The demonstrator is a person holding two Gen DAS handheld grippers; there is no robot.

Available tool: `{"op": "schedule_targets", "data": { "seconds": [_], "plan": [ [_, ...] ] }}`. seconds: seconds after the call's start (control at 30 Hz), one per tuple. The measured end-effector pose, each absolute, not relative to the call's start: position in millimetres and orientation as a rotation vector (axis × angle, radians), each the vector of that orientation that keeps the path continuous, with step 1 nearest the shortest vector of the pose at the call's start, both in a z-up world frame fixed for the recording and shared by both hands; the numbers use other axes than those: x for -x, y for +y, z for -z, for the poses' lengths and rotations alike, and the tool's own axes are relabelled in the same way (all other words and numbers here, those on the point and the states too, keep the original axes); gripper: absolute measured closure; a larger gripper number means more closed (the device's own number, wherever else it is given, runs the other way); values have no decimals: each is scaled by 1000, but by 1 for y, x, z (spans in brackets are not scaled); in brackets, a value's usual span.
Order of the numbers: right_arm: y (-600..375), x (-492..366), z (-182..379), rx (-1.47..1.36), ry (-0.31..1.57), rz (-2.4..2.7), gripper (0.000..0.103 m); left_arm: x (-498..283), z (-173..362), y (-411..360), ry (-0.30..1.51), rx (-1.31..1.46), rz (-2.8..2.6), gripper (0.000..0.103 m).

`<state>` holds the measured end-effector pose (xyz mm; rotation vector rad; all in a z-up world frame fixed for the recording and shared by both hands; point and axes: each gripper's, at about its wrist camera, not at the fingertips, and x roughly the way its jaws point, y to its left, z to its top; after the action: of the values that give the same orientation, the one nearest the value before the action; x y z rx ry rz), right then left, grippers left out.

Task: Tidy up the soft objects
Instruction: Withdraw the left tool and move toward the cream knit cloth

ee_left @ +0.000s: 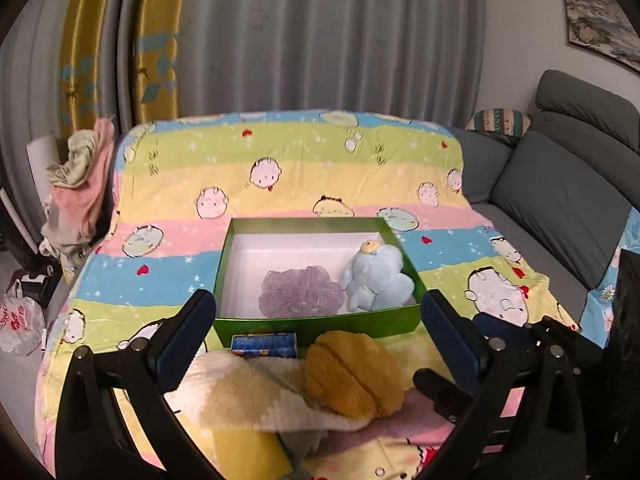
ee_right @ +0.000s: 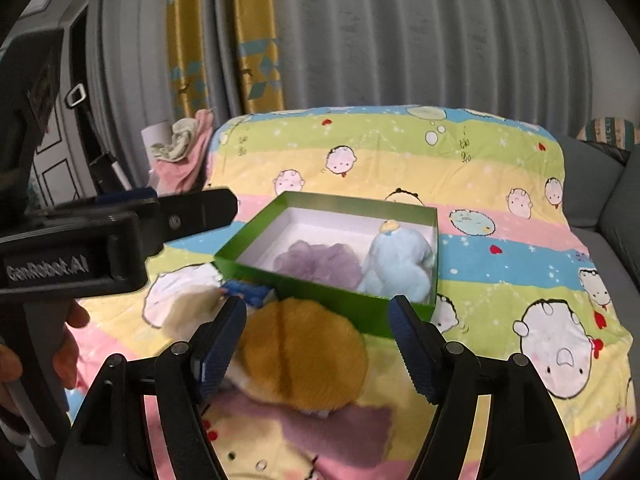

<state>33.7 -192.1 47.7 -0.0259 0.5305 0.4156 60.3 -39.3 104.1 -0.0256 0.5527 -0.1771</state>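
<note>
One green box (ee_left: 316, 322); two soft toys inside (ee_left: 378, 280); two tongs (ee_left: 318, 312).

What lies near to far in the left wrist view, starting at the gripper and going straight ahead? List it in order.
Left gripper → orange plush → small blue packet → green box front wall → purple mesh puff inside it → cartoon blanket → grey curtain.

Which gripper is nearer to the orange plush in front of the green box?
Right. The right gripper frames the orange plush between its open jaws. The left gripper, also open, sits back, with the plush ahead of its right finger.
</note>
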Motion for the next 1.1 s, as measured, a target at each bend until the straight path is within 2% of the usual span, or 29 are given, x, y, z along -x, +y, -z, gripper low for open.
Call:
{"op": "schedule_targets", "data": {
  "seconds": [0.63, 1.1],
  "plan": [
    [-191, 25, -68, 20, 483, -441, 28, 11, -128, -34, 478, 31, 176, 1],
    [-183, 39, -42, 29, 555, -494, 28, 17, -80, 39, 668, 250, 162, 1]
  ]
}}
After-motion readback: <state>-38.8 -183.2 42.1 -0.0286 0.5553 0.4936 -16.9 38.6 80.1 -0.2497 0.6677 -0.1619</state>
